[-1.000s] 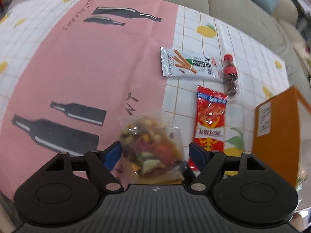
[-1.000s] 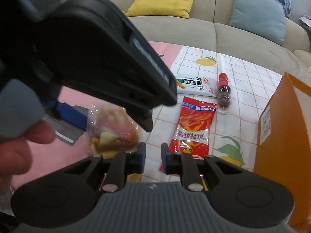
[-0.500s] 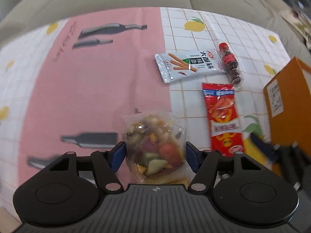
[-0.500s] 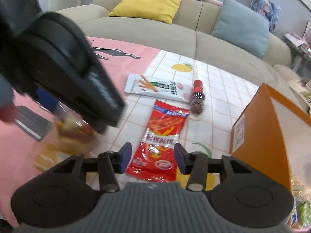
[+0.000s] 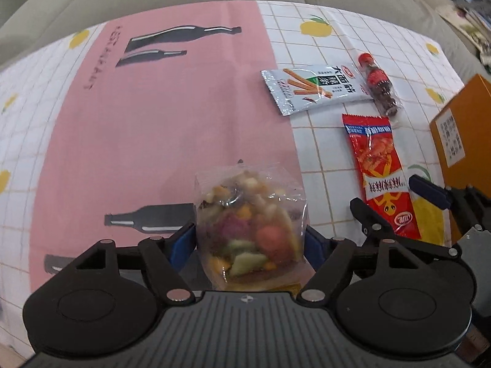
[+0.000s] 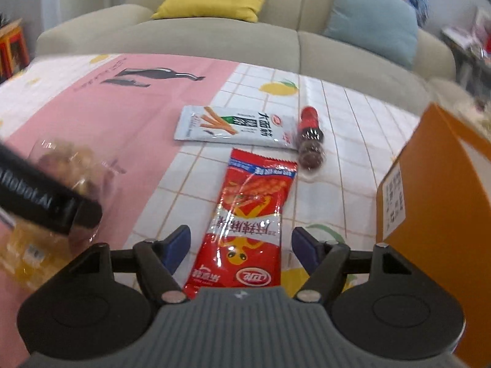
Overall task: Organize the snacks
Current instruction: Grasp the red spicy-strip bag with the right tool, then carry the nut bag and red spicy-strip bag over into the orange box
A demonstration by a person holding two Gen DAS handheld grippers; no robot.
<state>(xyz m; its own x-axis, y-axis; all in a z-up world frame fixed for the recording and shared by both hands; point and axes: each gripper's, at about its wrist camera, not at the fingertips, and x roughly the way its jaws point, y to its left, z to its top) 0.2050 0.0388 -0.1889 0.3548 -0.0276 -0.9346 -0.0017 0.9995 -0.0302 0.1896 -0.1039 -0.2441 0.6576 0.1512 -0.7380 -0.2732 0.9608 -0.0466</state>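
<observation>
My left gripper point(image 5: 250, 240) is shut on a clear bag of mixed dried fruit point(image 5: 250, 224) and holds it above the pink cloth. The bag also shows blurred at the left of the right wrist view point(image 6: 66, 165). My right gripper point(image 6: 241, 243) is open, its fingers on either side of a red spicy-snack packet point(image 6: 248, 217) that lies flat on the cloth. The red packet also shows in the left wrist view point(image 5: 379, 171). A white snack-stick packet point(image 6: 230, 127) and a small cola-bottle candy pack point(image 6: 310, 139) lie beyond it.
An orange cardboard box point(image 6: 435, 202) stands at the right, close to the right gripper. The table has a pink and white checked cloth point(image 5: 153, 128). A beige sofa point(image 6: 214, 36) with yellow and blue cushions stands behind the table.
My left gripper has closed on the fruit bag and lifted it. My right gripper has opened and moved right, over the red packet.
</observation>
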